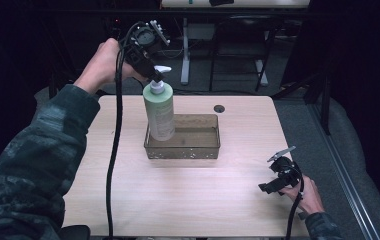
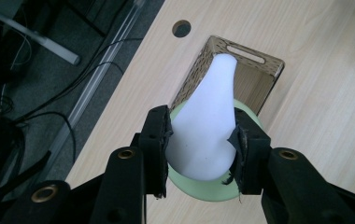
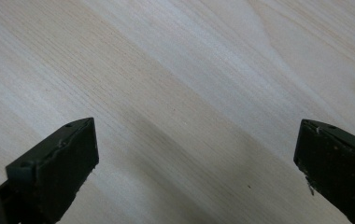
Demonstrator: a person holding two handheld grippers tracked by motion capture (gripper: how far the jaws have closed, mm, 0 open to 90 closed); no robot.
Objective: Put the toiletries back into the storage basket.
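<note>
Gripping the smooth white plastic pump head (image 2: 206, 126) of the pale green cylindrical plastic bottle (image 1: 159, 112), the left gripper (image 1: 154, 76) is pressing both black pads against its sides. The bottle is hanging upright beneath the jaws, its base inside the left end of the translucent brown rectangular plastic tray (image 1: 198, 149). The right gripper (image 1: 270, 187) is resting wide open and empty over the pale wood-grain table (image 1: 188, 200).
</note>
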